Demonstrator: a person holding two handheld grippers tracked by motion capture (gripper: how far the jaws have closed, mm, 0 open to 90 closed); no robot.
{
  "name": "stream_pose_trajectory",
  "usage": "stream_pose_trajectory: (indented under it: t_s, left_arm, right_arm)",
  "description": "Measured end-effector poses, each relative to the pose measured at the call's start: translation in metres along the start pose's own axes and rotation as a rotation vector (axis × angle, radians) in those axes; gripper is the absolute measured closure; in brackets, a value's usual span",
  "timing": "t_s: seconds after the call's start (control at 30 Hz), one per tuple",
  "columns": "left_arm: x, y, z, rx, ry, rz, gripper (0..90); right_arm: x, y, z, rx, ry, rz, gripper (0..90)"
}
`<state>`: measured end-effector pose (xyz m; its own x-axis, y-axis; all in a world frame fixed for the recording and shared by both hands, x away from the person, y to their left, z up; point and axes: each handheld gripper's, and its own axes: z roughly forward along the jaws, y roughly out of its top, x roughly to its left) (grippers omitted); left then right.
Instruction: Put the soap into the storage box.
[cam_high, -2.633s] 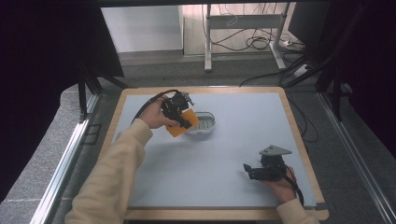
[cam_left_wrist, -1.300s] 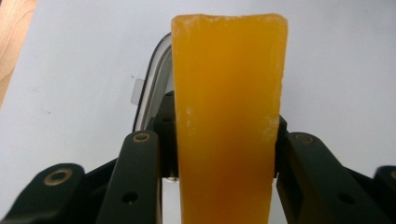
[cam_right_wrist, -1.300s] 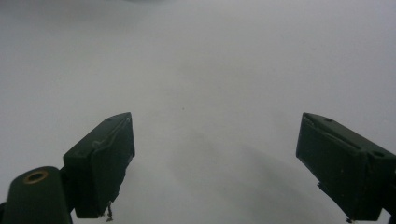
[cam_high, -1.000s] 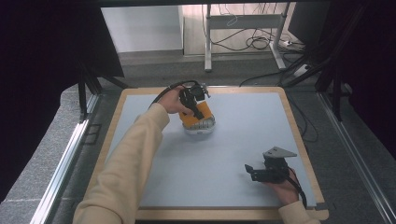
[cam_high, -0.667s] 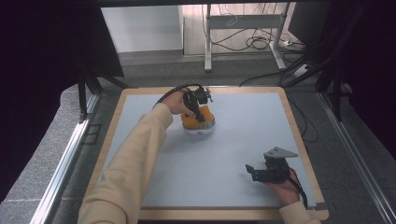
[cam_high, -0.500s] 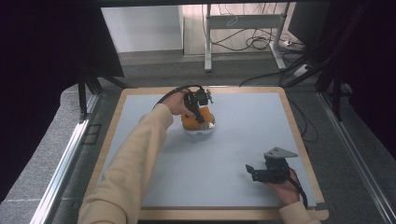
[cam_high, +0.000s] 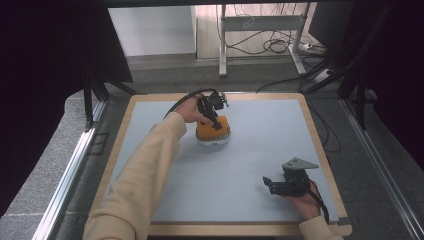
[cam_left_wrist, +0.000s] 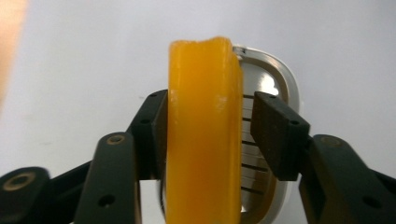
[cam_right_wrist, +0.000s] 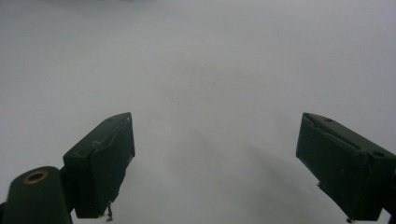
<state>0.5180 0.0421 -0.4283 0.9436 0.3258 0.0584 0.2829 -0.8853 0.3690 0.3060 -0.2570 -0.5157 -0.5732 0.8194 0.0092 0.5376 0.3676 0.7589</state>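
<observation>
From the high view I have the desk (cam_high: 250, 170), a pale blue-grey top in a wooden frame, with my two arms coming in from its near edge. My left sleeve (cam_high: 145, 175) stretches from the near-left corner up toward the far edge, and the left gripper (cam_high: 214, 117) sits over the orange block (cam_high: 212, 129), which rests in a small silver dish (cam_high: 214, 142) a little left of the middle of the far half of the desk. From up here I cannot tell whether the pads touch the block. The left gripper view settles that: the orange block (cam_left_wrist: 205, 135) stands on edge between the jaws, the left pad (cam_left_wrist: 156, 135) lies against it or very nearly so, and the right pad (cam_left_wrist: 278, 133) stands clear with a sliver of the dish (cam_left_wrist: 266, 135) showing in the gap. These jaws have just been opening, and the block is loose between them rather than pinched. My right gripper (cam_high: 272, 185) lies low near the desk's near-right corner, well apart from the dish. The right gripper view (cam_right_wrist: 215, 163) shows its jaws spread wide over bare desk surface, holding nothing.
</observation>
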Motion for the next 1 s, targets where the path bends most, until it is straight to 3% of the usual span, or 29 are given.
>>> stream_pose_trajectory:
  t_s: [0.17,0.2,0.27,0.37,0.53,0.77,1.0]
  left_arm:
    - [0.0,-0.002,-0.012,-0.042,0.06,-0.029,36.9]
    - [-0.002,-0.005,-0.017,-0.064,0.103,-0.059,30.6]
    - [-0.004,-0.009,-0.023,-0.096,0.103,-0.081,30.2]
    - [-0.006,-0.013,-0.027,-0.111,0.116,-0.095,27.9]
    - [-0.015,-0.022,-0.036,-0.133,0.1,-0.108,24.6]
    - [-0.038,-0.037,-0.049,-0.175,0.13,-0.121,24.5]
    - [-0.065,-0.065,-0.054,-0.227,0.149,-0.154,25.7]
  right_arm:
    - [0.001,0.0,0.0,-0.001,-0.001,0.0,11.8]
    - [0.001,0.0,0.0,-0.001,-0.002,0.0,11.8]
    - [0.001,0.0,0.0,0.002,-0.001,-0.002,11.8]
    - [0.001,0.0,0.001,0.002,-0.002,-0.004,11.8]
    - [0.002,0.0,0.001,0.006,-0.003,-0.007,11.8]
    - [0.004,0.001,0.002,0.006,-0.004,-0.011,11.7]
    - [0.005,0.001,0.001,0.004,-0.001,-0.014,11.7]
